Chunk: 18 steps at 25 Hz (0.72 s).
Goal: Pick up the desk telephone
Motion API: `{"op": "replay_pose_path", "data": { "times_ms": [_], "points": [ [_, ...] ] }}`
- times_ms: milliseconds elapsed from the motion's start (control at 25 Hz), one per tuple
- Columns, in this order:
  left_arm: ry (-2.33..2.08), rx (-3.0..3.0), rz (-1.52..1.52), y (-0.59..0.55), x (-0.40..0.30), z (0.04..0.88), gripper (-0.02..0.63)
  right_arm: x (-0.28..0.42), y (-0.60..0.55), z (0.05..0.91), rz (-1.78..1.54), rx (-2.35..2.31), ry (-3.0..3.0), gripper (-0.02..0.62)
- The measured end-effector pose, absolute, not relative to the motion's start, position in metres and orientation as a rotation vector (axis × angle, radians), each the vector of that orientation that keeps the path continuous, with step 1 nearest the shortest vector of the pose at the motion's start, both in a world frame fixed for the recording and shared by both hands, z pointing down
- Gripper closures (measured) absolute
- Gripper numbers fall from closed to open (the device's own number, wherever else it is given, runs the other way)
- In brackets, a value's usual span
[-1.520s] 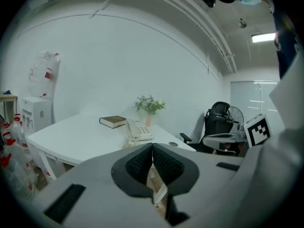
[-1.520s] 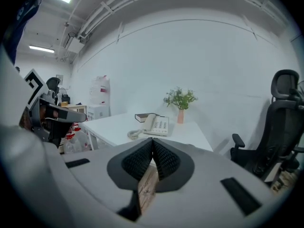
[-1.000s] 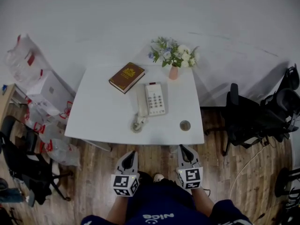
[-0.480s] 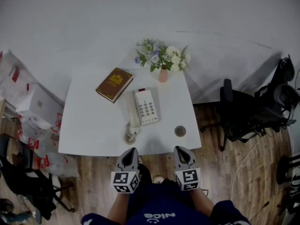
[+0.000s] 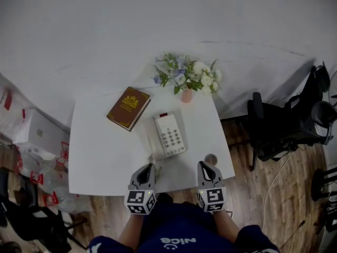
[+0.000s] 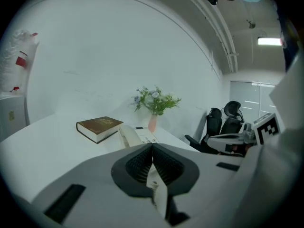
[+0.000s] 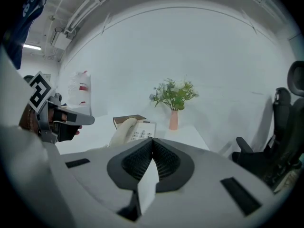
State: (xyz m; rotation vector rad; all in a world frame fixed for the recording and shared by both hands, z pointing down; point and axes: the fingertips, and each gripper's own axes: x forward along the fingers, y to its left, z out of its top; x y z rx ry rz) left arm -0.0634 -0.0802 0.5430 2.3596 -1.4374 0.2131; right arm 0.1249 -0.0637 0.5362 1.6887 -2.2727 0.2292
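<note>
The white desk telephone (image 5: pixel 169 135) lies in the middle of the white table (image 5: pixel 100 157), handset on its left side, keypad up. It also shows as the telephone (image 6: pixel 134 135) in the left gripper view and the telephone (image 7: pixel 130 130) in the right gripper view. My left gripper (image 5: pixel 149 167) hovers at the table's near edge, just short of the phone, jaws shut and empty. My right gripper (image 5: pixel 204 166) is level with it to the right, also shut and empty, near a small round disc (image 5: pixel 211 158).
A brown book (image 5: pixel 128 107) lies left of the phone. A pink vase of flowers (image 5: pixel 186 77) stands at the table's far edge. Black office chairs (image 5: pixel 279 128) are at the right, and bags and boxes (image 5: pixel 37 141) on the floor at the left.
Both grippers have moved forward from over the floor to the table's near edge. The table and phone now sit closer below me. Both jaws stayed shut.
</note>
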Motion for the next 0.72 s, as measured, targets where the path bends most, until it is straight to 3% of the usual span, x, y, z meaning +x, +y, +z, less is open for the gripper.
{"op": "replay_pose_path", "data": {
  "times_ms": [720],
  "points": [
    [-1.306, 2.296, 0.175, -0.155, -0.101, 0.562, 0.589, 0.073, -0.139, 0.545, 0.264, 1.657, -2.219, 0.572]
  ]
}}
